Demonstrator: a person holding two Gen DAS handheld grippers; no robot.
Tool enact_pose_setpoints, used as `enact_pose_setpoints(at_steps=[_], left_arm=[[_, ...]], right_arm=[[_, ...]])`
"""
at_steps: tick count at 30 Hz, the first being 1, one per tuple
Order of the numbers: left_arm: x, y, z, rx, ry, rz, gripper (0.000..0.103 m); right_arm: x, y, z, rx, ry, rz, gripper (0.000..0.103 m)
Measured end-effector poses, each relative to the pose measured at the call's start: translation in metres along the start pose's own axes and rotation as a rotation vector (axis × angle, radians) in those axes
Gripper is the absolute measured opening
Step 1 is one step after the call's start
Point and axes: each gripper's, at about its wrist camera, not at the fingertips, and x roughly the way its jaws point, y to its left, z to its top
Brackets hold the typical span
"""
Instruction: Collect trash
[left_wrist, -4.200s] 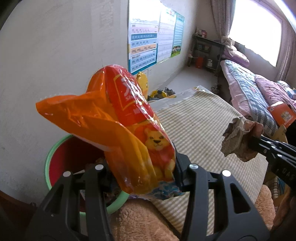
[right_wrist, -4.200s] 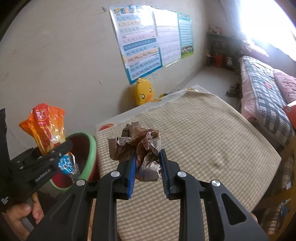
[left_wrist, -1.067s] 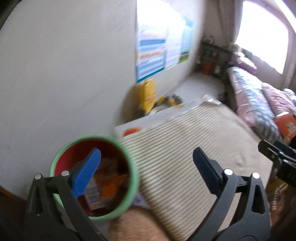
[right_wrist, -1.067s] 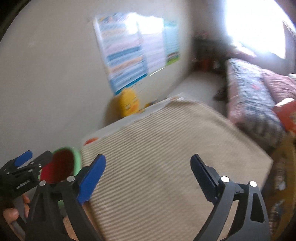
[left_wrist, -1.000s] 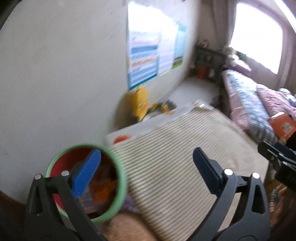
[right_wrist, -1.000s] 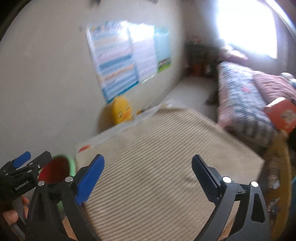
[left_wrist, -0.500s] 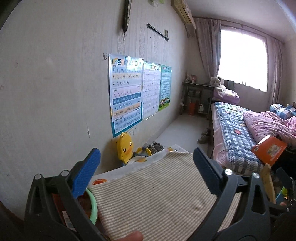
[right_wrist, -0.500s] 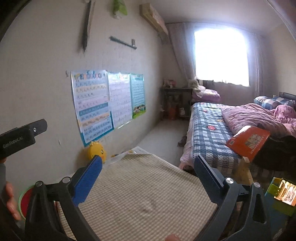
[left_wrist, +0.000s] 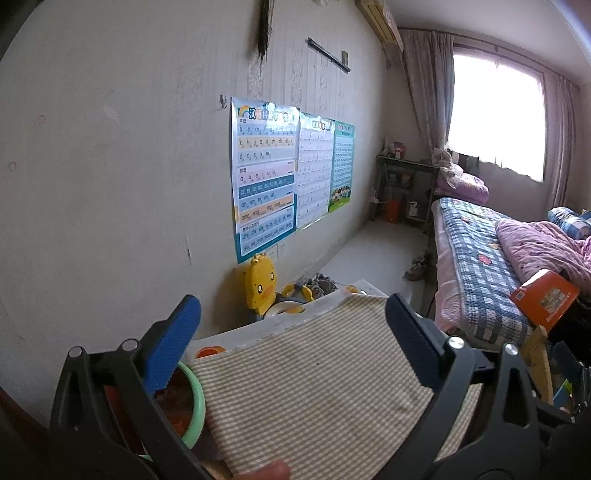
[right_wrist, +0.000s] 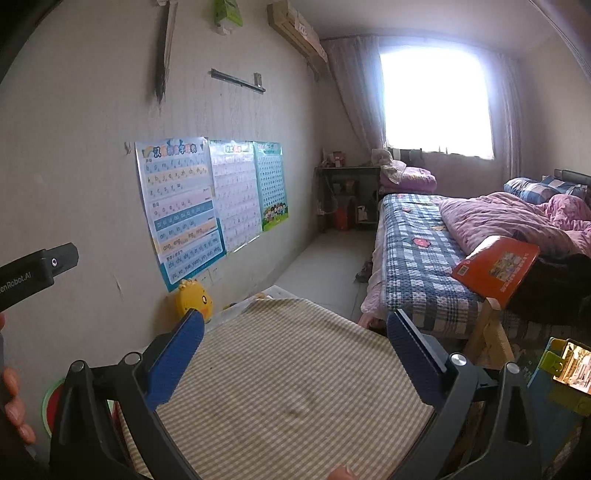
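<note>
Both grippers spread, empty: left gripper (left_wrist: 293, 323), right gripper (right_wrist: 295, 334); "enRobot.AI" readable on left gripper body.

Both wrist views sit low, close over the checked table (left_wrist: 314, 387) (right_wrist: 288, 380), facing the window (left_wrist: 495, 118) (right_wrist: 436, 99); shared: posters (left_wrist: 264, 184) (right_wrist: 181, 206), bed (left_wrist: 480, 266) (right_wrist: 417, 251).

Your left gripper (left_wrist: 293, 332) is a black plastic frame with blue ribbed pads (left_wrist: 173, 343) and silver screws (left_wrist: 456, 342); your right gripper (right_wrist: 295, 339) matches it; the left one's black body carries white "GenRobot.AI" lettering (right_wrist: 14, 282).
</note>
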Motion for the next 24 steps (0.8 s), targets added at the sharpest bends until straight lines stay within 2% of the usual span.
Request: enact_pose_setpoints(at_steps=[6, 11, 24], left_arm=[[0.005, 0.001, -0.003, -0.003, 0.018, 0.005, 0.098], [0.001, 0.0, -0.006, 0.003, -0.018, 0.019, 0.098], [0.009, -0.002, -0.011, 0.013, 0.029, 0.008, 0.098]], right_arm=[[0.003, 0.005, -0.003, -0.008, 0.016, 0.005, 0.095], [0.006, 0.007, -0.007, -0.011, 0.031, 0.009, 0.095], [0.01, 0.01, -0.011, -0.008, 0.059, 0.016, 0.095]])
